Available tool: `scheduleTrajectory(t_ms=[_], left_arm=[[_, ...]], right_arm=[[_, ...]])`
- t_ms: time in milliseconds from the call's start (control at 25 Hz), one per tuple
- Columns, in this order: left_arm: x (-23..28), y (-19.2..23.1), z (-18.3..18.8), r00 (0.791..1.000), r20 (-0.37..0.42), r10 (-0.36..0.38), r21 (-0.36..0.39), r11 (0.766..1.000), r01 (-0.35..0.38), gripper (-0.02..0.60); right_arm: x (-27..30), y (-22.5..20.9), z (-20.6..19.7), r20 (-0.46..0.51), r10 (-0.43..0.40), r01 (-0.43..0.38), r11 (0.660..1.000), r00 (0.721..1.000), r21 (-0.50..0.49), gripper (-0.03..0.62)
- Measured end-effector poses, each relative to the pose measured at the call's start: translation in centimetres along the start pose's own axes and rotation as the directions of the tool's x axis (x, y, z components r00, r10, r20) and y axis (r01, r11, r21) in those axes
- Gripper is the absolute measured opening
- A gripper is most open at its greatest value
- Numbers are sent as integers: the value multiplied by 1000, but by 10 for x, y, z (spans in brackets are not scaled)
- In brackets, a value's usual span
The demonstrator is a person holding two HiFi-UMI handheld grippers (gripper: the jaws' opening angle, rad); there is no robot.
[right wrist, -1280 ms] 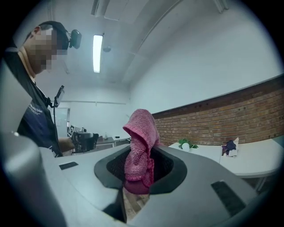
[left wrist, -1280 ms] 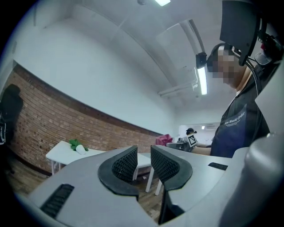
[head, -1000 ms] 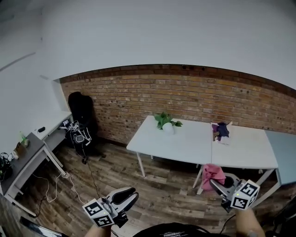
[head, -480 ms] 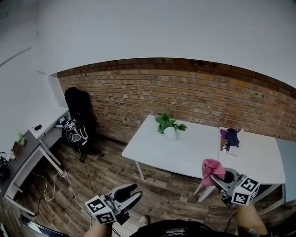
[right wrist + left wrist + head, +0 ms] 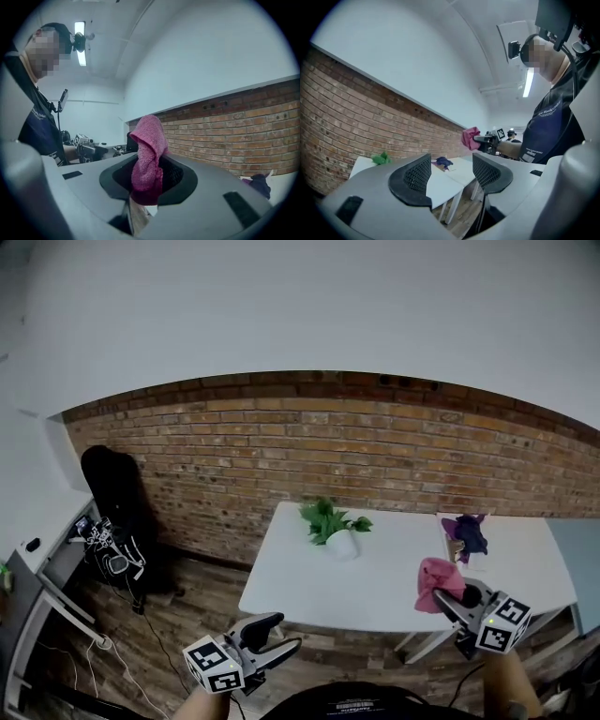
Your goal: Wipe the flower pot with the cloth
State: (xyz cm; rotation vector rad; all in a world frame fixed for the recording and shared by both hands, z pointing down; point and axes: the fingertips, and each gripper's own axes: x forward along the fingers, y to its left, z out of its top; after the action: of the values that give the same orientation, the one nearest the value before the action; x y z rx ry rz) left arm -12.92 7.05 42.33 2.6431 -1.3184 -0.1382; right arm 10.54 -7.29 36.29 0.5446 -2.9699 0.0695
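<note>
The brick wall [image 5: 234,465] stands close behind the white table [image 5: 309,587], so a pot shoved backward has little room before it reaches the far edge.

The left gripper [image 5: 289,632] hangs low, short of the table's near edge. Its jaws have just been opening and stand partly apart, with nothing between them. If this one is meant to steady the pot, that gap looks too narrow for the pot's body (a judgement from the head view only), and a closing pinch on a round wall could squirt the pot sideways.

The right gripper [image 5: 442,592] sits over the table's near right corner, its jaws closed on the cloth. Reaching left from there, it could brush the purple heap [image 5: 466,535] lying further back on that side.

The flower pot [image 5: 341,544] is small, white and upright, toward the back of the table and well apart from both grippers. It looks light, and a one-sided rub without support would likely slide or tip it. The plant [image 5: 328,517] spreads over the rim and could snag the cloth.

The cloth [image 5: 435,579] is pink and pinched by one fold only, with most of it loose above the jaws. Firm rubbing may drag it out of the grip.
</note>
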Motion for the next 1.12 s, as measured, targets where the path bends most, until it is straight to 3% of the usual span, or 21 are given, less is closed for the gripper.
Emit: scheduleTrajectory(t_ms=[200,400,600,800,1000,1120], left_arm=[[15,70,-4,995,-74,-72,15,997,73,322],[48,109,-6,988,-120,-96,34,994,101,359],[99,147,-11,982,-185,-32,62,997,44,378],[165,186,-32,961,-260,92,80,994,-73,408],[229,220,-61,919,-362,159,101,986,-132,427],[262,235,-89,895,-423,142,62,990,-128,453]], right_arm=[[53,-17,7,-12,-67,67,998,998,20,83],[79,-47,0,-33,-89,90,995,995,44,83],[109,-107,-1,-5,-39,39,997,999,70,83],[135,-186,-2,14,55,-55,997,998,46,83],[160,-260,5,38,131,-131,991,991,17,83],[172,-289,2,40,143,-144,989,989,22,83]])
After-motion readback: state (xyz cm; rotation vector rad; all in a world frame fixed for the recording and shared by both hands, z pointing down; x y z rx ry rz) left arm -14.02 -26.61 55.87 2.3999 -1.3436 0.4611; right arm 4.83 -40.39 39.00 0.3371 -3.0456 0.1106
